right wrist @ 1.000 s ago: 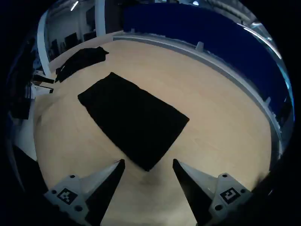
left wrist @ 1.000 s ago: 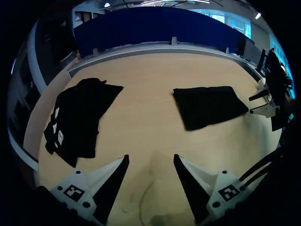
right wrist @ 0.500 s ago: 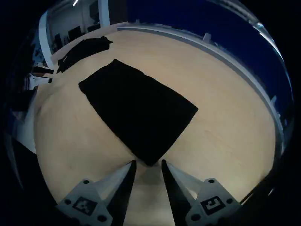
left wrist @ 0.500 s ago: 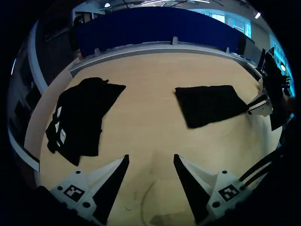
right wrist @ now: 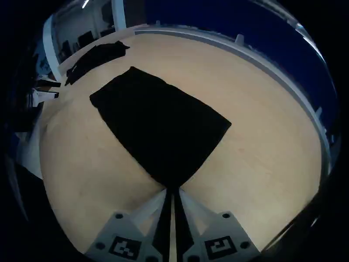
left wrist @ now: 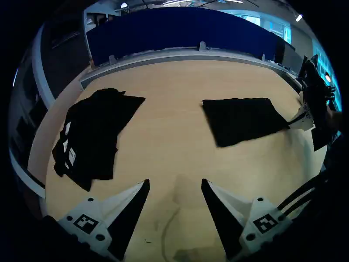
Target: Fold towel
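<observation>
- Black against pale wood: a black rectangular cloth towel (right wrist: 161,126) lies flat and smooth on the light wooden table (right wrist: 261,144). One corner points at the camera in the right gripper view.
- The right gripper (right wrist: 173,194) sits at that near corner. Its two white fingers are drawn together to a thin slit with the cloth's tip between them — pinched on the towel, as far as dark fabric against dark finger faces can be read.
- In the left gripper view, the left gripper (left wrist: 174,196) hovers low over bare table. Its fingers are wide apart with nothing between them, and it is well apart from the towel, which lies off to its right.
- A crumpled heap of black cloth with small white tags (left wrist: 91,135) lies toward the table's other side, well apart from the towel. A dark blue partition (left wrist: 183,30) runs along the far edge.
- Progress, judged from the layout: this fold is at its very start. One corner is taken, but the towel lies fully flat, with no edge raised or turned over. Whether the rectangle already holds a fold cannot be told.
- What is left — likely a second corner for the free left gripper, then lifting the near edge and laying it over the far one with edges matched.
</observation>
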### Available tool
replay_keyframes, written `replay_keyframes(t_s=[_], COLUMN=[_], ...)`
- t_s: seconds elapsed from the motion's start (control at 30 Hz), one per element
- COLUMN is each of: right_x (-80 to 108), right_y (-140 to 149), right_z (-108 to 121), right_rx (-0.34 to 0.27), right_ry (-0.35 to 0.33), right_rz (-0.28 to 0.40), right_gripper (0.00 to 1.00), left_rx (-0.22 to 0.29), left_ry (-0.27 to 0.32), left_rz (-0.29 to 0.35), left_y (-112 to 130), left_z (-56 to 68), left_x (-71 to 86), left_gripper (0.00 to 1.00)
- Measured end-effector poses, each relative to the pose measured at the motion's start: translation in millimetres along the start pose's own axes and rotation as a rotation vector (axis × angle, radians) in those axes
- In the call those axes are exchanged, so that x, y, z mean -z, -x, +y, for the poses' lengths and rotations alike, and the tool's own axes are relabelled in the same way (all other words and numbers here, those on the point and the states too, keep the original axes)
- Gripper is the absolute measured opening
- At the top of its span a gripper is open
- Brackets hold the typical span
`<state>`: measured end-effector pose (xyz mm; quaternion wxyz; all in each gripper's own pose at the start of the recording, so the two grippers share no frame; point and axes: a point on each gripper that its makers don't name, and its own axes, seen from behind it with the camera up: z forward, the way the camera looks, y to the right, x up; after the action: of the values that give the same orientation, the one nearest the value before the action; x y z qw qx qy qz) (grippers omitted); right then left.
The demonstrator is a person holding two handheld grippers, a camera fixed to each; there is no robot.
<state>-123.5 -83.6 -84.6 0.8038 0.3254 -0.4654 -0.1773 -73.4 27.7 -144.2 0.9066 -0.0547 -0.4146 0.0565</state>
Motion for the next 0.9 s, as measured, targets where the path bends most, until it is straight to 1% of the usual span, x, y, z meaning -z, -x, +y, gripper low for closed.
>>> replay_keyframes(t_s=[0.2, 0.4, 0.57, 0.9], right_x=[1.2, 7.3, 19.1, 42.2], right_y=[-4.0, -17.8, -38.8, -93.3], right_z=[1.5, 5.2, 6.9, 6.5], right_rx=[0.025, 0.038, 0.075, 0.188], right_ry=[0.014, 0.023, 0.035, 0.064], right_rz=[0.007, 0.022, 0.046, 0.095], right_gripper=[0.03, 0.03, 0.03, 0.03], left_rx=[0.001, 0.008, 0.013, 0.028], left_ry=[0.000, 0.000, -0.004, -0.002], left_rz=[0.000, 0.002, 0.002, 0.013], left_y=[-0.2, 0.2, 2.0, 2.7], left_z=[-1.1, -3.4, -6.3, -11.0], left_x=[0.1, 1.2, 3.5, 7.7], left_gripper=[0.87, 0.87, 0.87, 0.87])
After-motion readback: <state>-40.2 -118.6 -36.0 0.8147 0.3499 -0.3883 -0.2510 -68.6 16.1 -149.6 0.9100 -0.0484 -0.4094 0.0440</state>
